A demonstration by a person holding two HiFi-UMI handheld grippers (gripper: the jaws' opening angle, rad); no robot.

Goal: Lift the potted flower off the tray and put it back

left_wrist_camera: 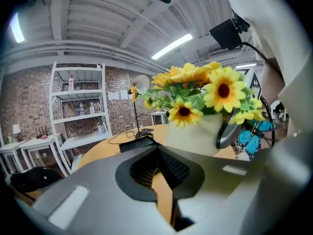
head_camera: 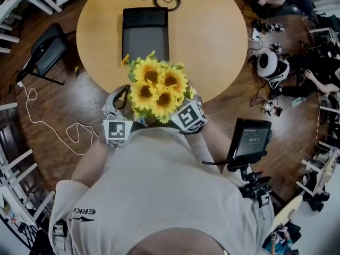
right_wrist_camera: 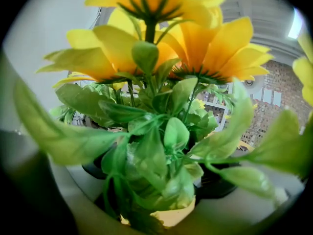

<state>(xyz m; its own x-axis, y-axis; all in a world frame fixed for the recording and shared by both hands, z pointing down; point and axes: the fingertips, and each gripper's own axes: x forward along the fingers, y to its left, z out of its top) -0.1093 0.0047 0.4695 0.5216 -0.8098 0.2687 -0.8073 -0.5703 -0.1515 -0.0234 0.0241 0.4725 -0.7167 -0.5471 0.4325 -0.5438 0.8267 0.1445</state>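
The potted flower (head_camera: 158, 86), a bunch of yellow artificial sunflowers with green leaves in a round cream pot, is held up in the air close to the person's chest. It is above the near edge of the round light wooden table (head_camera: 212, 31) and is off the black rectangular tray (head_camera: 145, 36), which lies flat farther back on the table.

The right gripper (head_camera: 187, 109) holds the pot. In the left gripper view one grey finger (left_wrist_camera: 224, 134) of it lies against the outer wall of the pot, beside a blue butterfly ornament (left_wrist_camera: 251, 137). In the right gripper view the leaves fill almost everything. Only a small cream part of the pot shows low between the two dark jaw faces.

The left gripper (head_camera: 120, 109) is at the other side of the flowers. Its jaws are drawn nearly together, with only a thin slit through which the table colour shows. Nothing stands between them, and the pot is ahead and to the right of them, not touching.
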